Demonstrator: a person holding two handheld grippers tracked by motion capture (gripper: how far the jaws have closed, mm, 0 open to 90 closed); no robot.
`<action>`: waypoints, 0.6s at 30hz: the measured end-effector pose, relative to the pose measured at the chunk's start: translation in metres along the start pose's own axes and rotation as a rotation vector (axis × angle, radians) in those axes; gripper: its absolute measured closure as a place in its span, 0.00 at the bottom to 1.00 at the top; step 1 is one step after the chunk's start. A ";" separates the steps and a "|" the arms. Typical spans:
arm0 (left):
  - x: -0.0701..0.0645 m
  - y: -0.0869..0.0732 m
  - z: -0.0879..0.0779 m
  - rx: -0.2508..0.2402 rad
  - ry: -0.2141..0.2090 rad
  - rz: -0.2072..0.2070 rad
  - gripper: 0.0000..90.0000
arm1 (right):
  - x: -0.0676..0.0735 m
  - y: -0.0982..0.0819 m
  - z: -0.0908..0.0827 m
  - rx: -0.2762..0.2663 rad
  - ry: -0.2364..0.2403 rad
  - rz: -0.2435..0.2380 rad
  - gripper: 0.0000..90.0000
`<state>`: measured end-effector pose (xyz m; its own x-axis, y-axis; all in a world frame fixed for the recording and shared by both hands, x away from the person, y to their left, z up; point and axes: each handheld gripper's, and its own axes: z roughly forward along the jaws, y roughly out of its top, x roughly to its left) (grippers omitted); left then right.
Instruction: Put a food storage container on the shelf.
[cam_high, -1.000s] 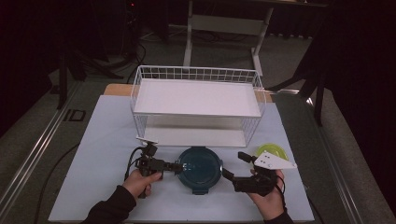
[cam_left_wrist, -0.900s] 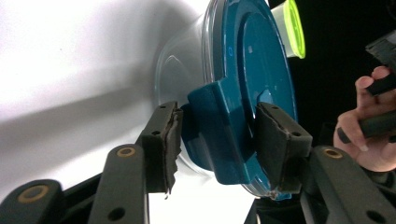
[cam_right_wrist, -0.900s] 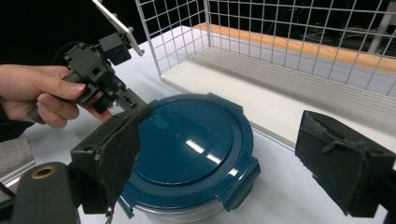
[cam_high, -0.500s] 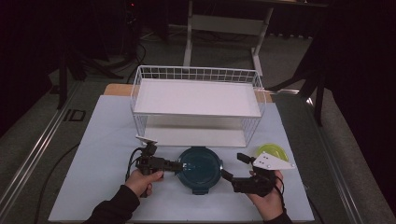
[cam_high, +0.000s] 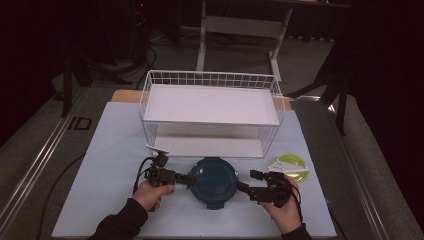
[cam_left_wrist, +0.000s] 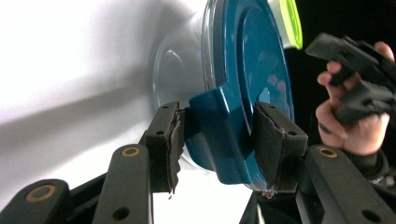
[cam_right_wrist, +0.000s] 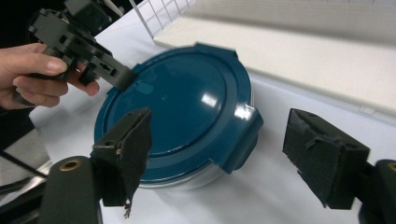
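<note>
A round clear container with a dark teal lid (cam_high: 212, 179) (cam_right_wrist: 177, 102) sits on the white table in front of the rack. My left gripper (cam_high: 189, 179) (cam_left_wrist: 219, 135) comes in from the container's left. It is shut on a latch tab (cam_left_wrist: 215, 121) of the lid, one pad on each side of the tab. My right gripper (cam_high: 242, 186) (cam_right_wrist: 219, 119) is at the container's right, open, and its jaws have just been closing. Another latch tab (cam_right_wrist: 240, 135) lies between its pads, touching neither.
A white wire rack (cam_high: 210, 80) with two shelves stands just behind the container. A yellow-green round lid (cam_high: 294, 167) lies to the right, behind the right hand. The table's front edge is close under both hands.
The right hand has shifted slightly beside the container's right edge. The left hand and the container have stayed where they were.
</note>
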<state>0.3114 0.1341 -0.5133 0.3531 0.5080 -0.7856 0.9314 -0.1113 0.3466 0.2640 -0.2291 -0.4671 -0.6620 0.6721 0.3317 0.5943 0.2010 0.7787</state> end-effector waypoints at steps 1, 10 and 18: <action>-0.002 0.000 0.000 0.004 0.003 0.014 0.60 | -0.003 -0.001 0.001 0.009 0.008 0.028 0.26; -0.009 -0.001 0.000 -0.004 0.008 0.092 0.61 | -0.019 -0.003 0.007 0.042 0.084 0.166 0.30; -0.015 -0.007 -0.002 -0.012 0.009 0.182 0.62 | -0.030 -0.014 0.022 0.127 0.146 0.302 0.41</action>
<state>0.2990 0.1295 -0.5030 0.5148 0.4877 -0.7051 0.8511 -0.1919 0.4887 0.2857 -0.2365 -0.4996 -0.5009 0.6079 0.6160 0.8189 0.1025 0.5647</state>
